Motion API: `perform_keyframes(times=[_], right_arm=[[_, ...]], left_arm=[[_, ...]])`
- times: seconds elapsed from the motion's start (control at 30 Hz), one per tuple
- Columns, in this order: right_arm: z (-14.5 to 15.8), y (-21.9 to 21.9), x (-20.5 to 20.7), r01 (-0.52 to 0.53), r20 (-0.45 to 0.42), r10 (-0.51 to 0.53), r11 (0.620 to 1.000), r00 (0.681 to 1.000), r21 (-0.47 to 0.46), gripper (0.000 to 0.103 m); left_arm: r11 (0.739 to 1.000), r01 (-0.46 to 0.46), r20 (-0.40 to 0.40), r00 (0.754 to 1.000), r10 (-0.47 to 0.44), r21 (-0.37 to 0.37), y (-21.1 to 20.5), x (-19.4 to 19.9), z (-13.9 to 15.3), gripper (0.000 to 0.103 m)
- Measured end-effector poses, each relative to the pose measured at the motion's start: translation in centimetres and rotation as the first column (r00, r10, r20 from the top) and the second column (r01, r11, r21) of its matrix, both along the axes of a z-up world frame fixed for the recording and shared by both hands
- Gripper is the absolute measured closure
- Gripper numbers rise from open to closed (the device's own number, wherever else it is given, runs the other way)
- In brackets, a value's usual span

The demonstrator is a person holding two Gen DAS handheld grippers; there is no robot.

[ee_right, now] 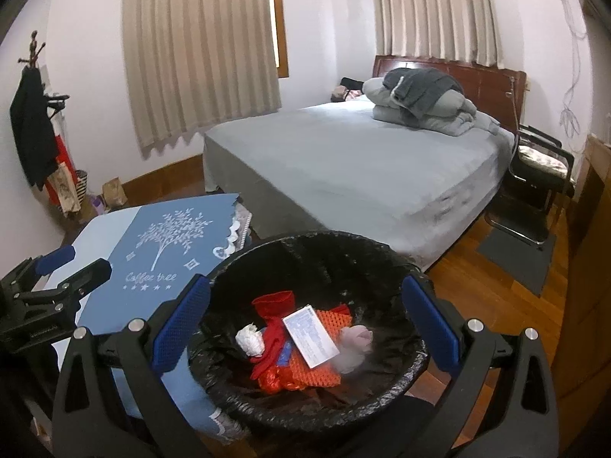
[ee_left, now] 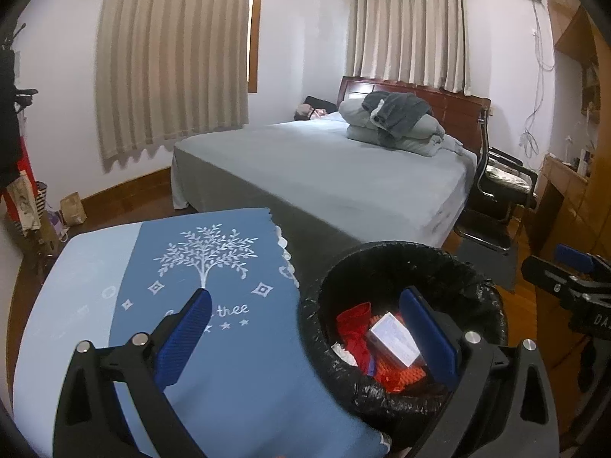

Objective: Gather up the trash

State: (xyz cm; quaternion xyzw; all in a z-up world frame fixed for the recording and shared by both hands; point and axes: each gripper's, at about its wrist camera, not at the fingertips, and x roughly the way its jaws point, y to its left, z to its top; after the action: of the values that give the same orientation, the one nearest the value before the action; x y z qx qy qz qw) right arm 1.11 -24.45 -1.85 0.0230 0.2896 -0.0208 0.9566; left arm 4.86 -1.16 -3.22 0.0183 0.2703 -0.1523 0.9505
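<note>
Low in the right wrist view, a round trash bin (ee_right: 305, 328) lined with a black bag fills the centre of the frame. The right gripper (ee_right: 305, 320) hangs above it with its blue-padded jaws spread wide and nothing between them but the bin below. Inside lie a white printed card (ee_right: 310, 336), red wrapping (ee_right: 273, 328), an orange mesh piece (ee_right: 324, 368), a crumpled white tissue (ee_right: 249, 339) and a blurred pale pink wad (ee_right: 355, 345). At lower left stands a table with a blue cloth (ee_right: 160, 263) printed with a white tree, just beside the bin. Beyond, a bed (ee_right: 362, 164) reaches toward the upper right, with folded bedding near its headboard. From the left wrist view, the left gripper (ee_left: 305, 328) also stands wide open and empty, one finger over the cloth, the other over the bin.
</note>
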Motion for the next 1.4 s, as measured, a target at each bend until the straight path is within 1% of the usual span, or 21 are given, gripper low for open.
perform_keyframes(times=[0.27, 0.5, 0.73, 1.4], right_arm=[[1.5, 1.9, -0.4, -0.044, -0.011, 0.044, 0.999, 0.999, 0.012, 0.005], [2.4, 3.4, -0.6, -0.07, -0.015, 0.07, 0.998, 0.997, 0.007, 0.005], [2.9, 4.0, -0.8, -0.085, -0.014, 0.085, 0.996, 0.996, 0.006, 0.005], [2.9, 4.5, -0.7, -0.095, -0.019, 0.095, 0.996, 0.995, 0.004, 0.005]], left_arm=[[0.999, -0.039, 0.017, 0.999, 0.039, -0.001, 1.5, -1.5, 1.0, 0.006], [0.999, -0.052, 0.035, 0.998, 0.052, -0.016, 2.2, -2.4, 2.0, 0.006], [0.997, -0.074, 0.047, 0.996, 0.075, -0.024, 2.7, -2.9, 2.5, 0.006], [0.997, -0.069, 0.051, 0.996, 0.071, -0.022, 2.7, -3.1, 2.9, 0.006]])
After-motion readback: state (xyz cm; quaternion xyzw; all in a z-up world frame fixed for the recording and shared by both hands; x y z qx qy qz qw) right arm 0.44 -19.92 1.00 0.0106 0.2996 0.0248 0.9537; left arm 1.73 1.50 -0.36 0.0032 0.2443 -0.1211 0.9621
